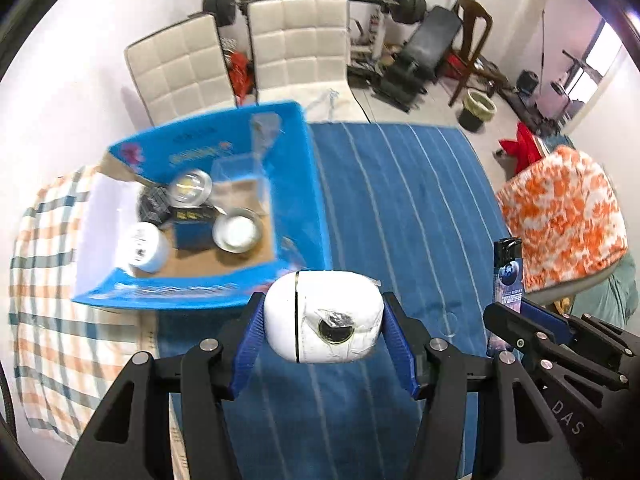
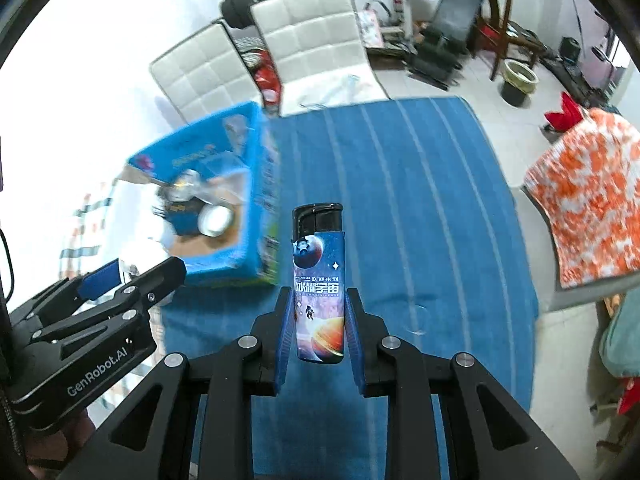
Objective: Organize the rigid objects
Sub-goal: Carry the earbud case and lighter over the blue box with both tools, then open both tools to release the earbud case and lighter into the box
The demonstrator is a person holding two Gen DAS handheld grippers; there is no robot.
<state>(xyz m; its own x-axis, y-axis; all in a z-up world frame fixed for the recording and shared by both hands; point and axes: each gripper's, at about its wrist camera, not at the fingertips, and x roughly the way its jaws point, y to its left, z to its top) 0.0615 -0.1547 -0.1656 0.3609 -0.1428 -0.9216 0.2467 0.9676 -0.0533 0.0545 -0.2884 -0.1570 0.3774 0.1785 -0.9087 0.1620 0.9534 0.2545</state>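
Observation:
My left gripper [image 1: 322, 312] is shut on a white rounded case [image 1: 320, 316] with a dark round mark, held above the blue striped cloth [image 1: 400, 208], just right of the blue box [image 1: 296, 184]. My right gripper [image 2: 318, 316] is shut on a blue space-print lighter [image 2: 318, 284] with a black cap, held upright; it also shows in the left wrist view [image 1: 507, 276]. The blue box [image 2: 260, 200] holds a white jar [image 1: 144, 246], two metal tins [image 1: 236, 230] and dark small boxes [image 1: 192, 228].
A checked cloth [image 1: 44, 280] lies left of the box. Two white padded chairs [image 1: 296, 40] stand behind the table. An orange-and-white cushion [image 1: 564, 216] is at the right. Gym equipment [image 1: 424, 40] and a bin [image 1: 476, 108] are on the floor beyond.

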